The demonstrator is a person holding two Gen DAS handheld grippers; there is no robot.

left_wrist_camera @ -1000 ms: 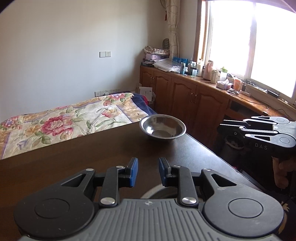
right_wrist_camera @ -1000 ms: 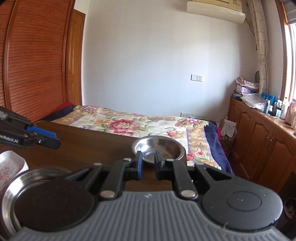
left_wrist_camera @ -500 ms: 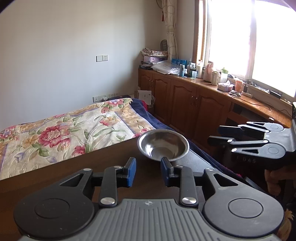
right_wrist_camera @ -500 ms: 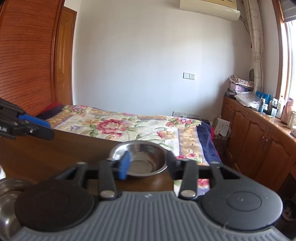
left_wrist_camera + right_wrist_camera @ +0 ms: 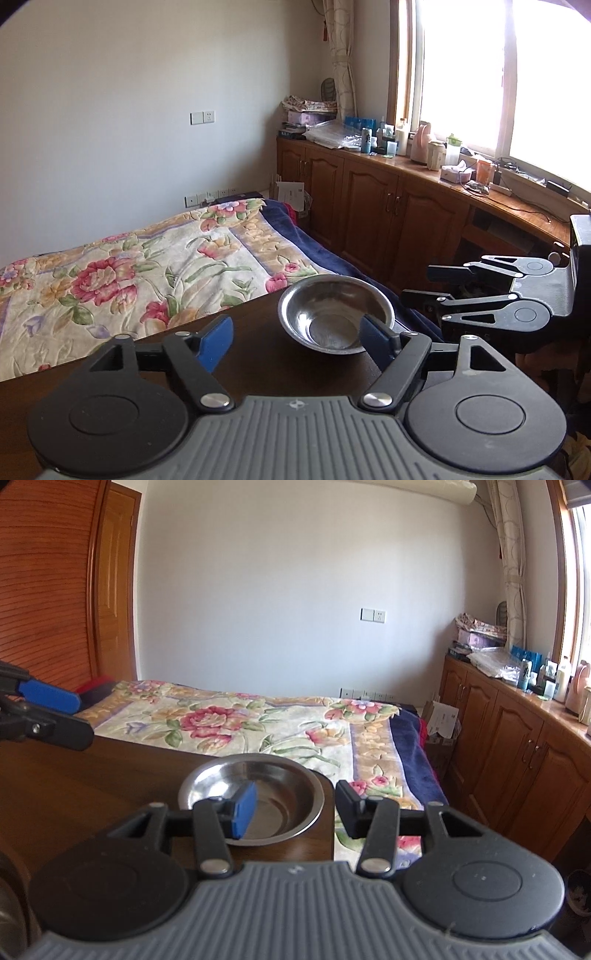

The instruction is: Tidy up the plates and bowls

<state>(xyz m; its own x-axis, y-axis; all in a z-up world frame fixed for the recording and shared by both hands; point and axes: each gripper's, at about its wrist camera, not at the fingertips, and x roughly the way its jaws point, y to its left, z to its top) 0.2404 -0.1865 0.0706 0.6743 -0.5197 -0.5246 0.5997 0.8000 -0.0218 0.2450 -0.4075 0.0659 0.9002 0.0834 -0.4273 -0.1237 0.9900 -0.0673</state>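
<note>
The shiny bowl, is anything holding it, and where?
Nothing holds the metal bowl yet. It sits on the table. Both tongs, left and right, are open, and the right straddles the bowl's rim.

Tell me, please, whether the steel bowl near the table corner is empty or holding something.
Empty. The steel bowl sits upright on the table, and both wrist views show only bare, shiny metal inside.

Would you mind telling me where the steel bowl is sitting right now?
The steel bowl sits at the far right corner of the dark wooden table, next to the floral bedspread, with the open right gripper straddling its right rim.
</note>
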